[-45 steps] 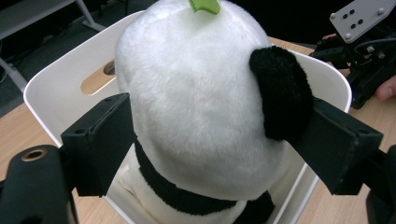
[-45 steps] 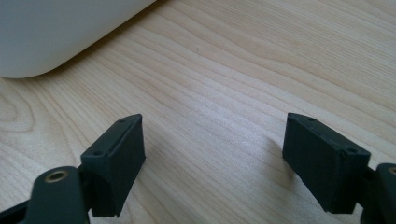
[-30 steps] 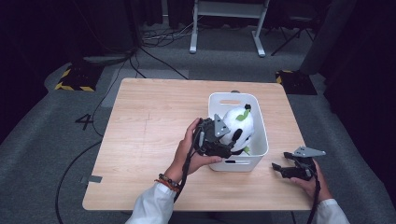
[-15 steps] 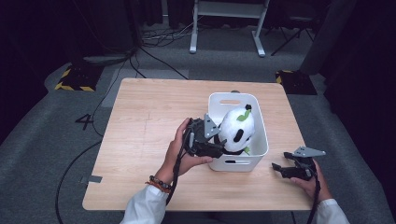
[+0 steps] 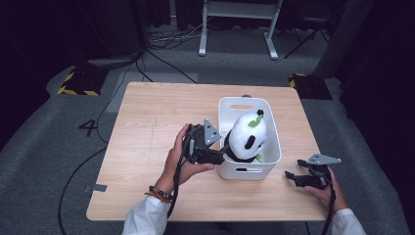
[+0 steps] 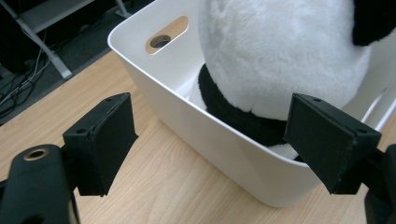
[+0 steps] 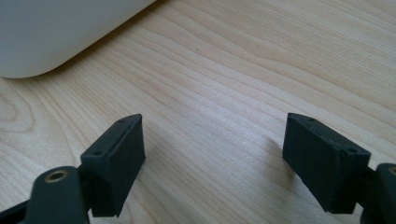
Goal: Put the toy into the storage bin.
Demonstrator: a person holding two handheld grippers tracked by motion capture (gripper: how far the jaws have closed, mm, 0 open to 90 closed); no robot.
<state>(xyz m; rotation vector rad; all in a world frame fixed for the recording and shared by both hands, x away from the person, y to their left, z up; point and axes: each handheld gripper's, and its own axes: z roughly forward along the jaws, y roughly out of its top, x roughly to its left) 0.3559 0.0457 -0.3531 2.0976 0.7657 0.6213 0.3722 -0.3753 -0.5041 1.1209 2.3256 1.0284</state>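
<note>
A white and black plush panda (image 5: 247,137) with a green leaf on its head sits inside a white plastic bin (image 5: 244,104). My left gripper (image 5: 222,152) is at the bin's left wall, pointing at the panda, jaws open. In the left gripper view the panda (image 6: 280,60) fills the bin (image 6: 154,79). One jaw of the left gripper (image 6: 210,140) is outside the wall and the other is in front of the panda's black band, with no pad pressing on anything. My right gripper (image 5: 292,177) rests open on the table right of the bin; its jaws (image 7: 215,158) hold nothing.
The wooden table (image 5: 156,112) has bare room left of the bin. Its front edge is close to both hands. Beyond it are dark carpet, cables and a white stand's legs (image 5: 235,29).
My left gripper has drawn back to the left, away from the panda and toward the bin's outer wall. The panda stays in the bin. The right gripper has not moved.
</note>
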